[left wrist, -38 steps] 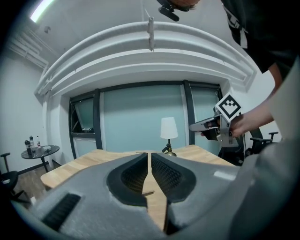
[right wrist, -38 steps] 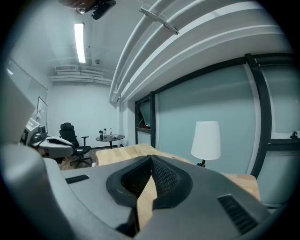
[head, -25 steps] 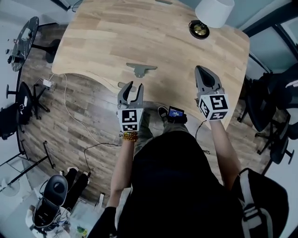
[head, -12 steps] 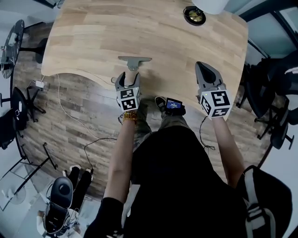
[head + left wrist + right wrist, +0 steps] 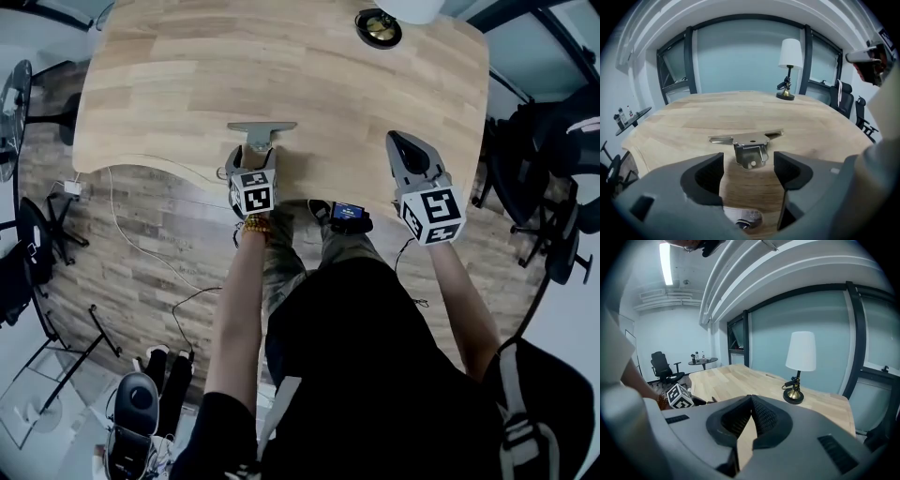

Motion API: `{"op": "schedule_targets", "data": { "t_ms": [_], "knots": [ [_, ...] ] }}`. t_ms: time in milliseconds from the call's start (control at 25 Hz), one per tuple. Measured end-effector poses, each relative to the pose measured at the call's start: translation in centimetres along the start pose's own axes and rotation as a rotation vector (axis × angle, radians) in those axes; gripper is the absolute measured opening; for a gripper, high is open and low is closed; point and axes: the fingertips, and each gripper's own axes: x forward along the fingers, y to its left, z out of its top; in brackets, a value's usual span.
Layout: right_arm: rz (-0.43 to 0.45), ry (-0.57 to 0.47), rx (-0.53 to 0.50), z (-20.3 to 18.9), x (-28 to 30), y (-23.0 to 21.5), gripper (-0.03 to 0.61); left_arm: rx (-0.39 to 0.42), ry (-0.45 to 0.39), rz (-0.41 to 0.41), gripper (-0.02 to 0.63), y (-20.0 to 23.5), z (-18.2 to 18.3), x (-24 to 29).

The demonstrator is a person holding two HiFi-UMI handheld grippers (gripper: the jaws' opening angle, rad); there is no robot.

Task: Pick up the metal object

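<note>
The metal object [image 5: 261, 131] is a flat silver bracket with a toothed tab, lying on the wooden table [image 5: 187, 84] near its front edge. My left gripper [image 5: 251, 157] hangs low just behind it. Its jaws have just been opening and now stand wide apart. In the left gripper view the metal object [image 5: 749, 145] lies just ahead of the left gripper [image 5: 749, 168], centred on the gap, and neither pad touches it. My right gripper [image 5: 405, 148] is shut and empty, well off to the right over the table. In its own view the right gripper [image 5: 751, 401] shows its pads pressed together.
A lamp [image 5: 380, 23] with a brass base stands at the table's far edge, also seen as the lamp [image 5: 800, 362] in the right gripper view. Office chairs [image 5: 548, 178] stand to the right. A cable [image 5: 141, 234] trails over the floor on the left.
My left gripper has come down and forward from in front of the table's edge to the metal object, and its jaws have spread wide. The right gripper has barely moved.
</note>
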Motion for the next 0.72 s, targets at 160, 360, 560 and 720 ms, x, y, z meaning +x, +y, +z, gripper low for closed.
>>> {"op": "schedule_targets", "data": {
  "t_ms": [160, 360, 560, 720],
  "knots": [
    [-0.008, 0.011, 0.000, -0.2, 0.1, -0.1, 0.002, 0.001, 0.001, -0.011, 0.334, 0.3, 0.7, 1.4],
    [-0.015, 0.025, 0.000, -0.6, 0.0, -0.2, 0.002, -0.038, 0.026, -0.019, 0.336, -0.2, 1.3, 2.5],
    [-0.010, 0.027, -0.012, -0.3, 0.2, -0.1, 0.002, -0.050, 0.022, -0.013, 0.334, -0.1, 2.8, 3.6],
    [-0.014, 0.032, -0.008, -0.5, -0.1, -0.2, 0.002, -0.062, 0.047, -0.017, 0.311, -0.6, 3.0, 3.6]
  ]
}}
